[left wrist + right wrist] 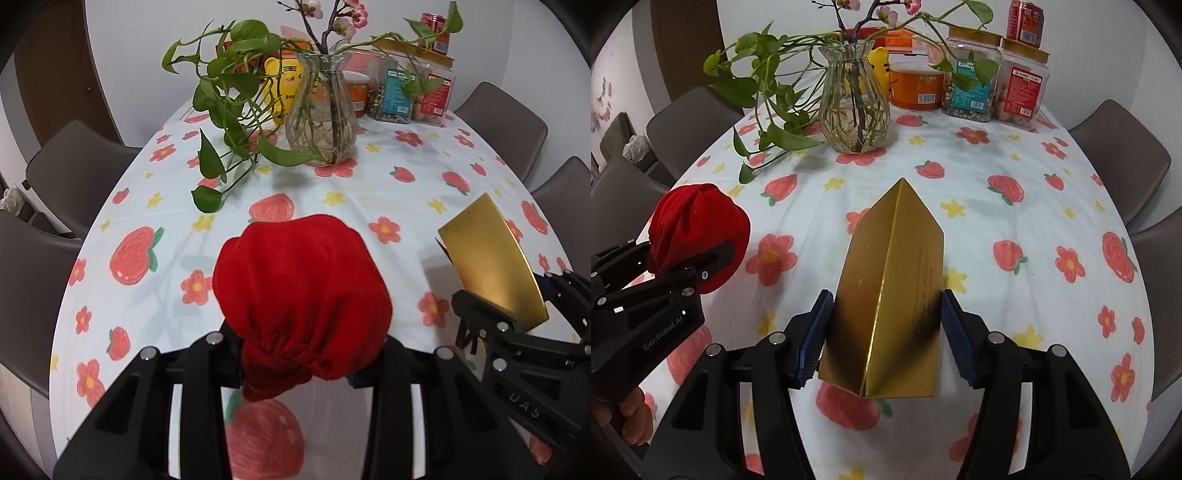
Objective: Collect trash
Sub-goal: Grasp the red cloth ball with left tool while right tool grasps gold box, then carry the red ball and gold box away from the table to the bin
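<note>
left hand-held gripper (295, 369) clamped, right hand-held gripper (882, 332) clamped — both lifted

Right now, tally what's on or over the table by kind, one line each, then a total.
Held trash: 2, red cloth bundle, gold box
Glass vase of plants: 1
Clear lidded jars: 2
Orange tub: 1
Red can: 1
Yellow tiger figure: 1
Total: 8

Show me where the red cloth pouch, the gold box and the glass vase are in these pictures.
red cloth pouch (303, 291), left wrist view, on its bulging middle.
gold box (894, 295), right wrist view, on its front folded edge.
glass vase (854, 122), right wrist view, on its wide belly.
</note>
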Available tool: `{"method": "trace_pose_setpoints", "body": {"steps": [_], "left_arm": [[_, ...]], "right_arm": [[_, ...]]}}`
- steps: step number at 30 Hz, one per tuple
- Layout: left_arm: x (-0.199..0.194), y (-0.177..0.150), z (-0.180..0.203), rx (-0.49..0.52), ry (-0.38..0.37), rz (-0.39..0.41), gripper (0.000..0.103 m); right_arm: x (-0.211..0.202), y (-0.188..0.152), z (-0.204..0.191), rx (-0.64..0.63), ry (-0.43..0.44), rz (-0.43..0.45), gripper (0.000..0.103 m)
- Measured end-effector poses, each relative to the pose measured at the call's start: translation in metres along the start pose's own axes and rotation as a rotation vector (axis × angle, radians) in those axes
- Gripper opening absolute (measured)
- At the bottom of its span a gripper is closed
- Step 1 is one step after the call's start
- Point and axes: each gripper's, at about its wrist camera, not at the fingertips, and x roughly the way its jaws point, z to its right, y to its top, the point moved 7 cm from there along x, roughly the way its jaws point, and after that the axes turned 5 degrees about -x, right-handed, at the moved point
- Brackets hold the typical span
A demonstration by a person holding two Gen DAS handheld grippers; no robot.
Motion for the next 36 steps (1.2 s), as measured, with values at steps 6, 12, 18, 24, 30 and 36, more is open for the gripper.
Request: {"method": "trace_pose_setpoints", "body": {"steps": [6, 12, 18, 24, 30, 36], "left_arm": [[-0.046, -0.026, -0.003, -0.016, 0.005, -0.008, 0.037], [-0.102, -0.062, -0.013, -0.045, 0.036, -0.006, 0.037], [-0.161, -0.106, -0.026, -0.093, 0.076, 0.005, 0.037], [-0.211, -0.152, -0.044, -0.176, 0.108, 0.019, 0.037], [-0.249, -0.21, -0.068, -0.276, 0.137, 0.0, 0.037], [-0.265, -0.269, -0.085, -0.338, 0.123, -0.06, 0.037]], "right_arm": [[-0.044, -0.012, -0.01, -0.033, 0.013, 0.024, 0.057], [-0.1, -0.034, -0.034, -0.095, 0.052, 0.059, 0.057], [-0.157, -0.066, -0.066, -0.18, 0.107, 0.091, 0.057], [-0.202, -0.1, -0.106, -0.292, 0.18, 0.109, 0.057], [-0.232, -0.139, -0.157, -0.414, 0.263, 0.099, 0.057], [-0.247, -0.178, -0.203, -0.485, 0.31, 0.056, 0.057]]}}
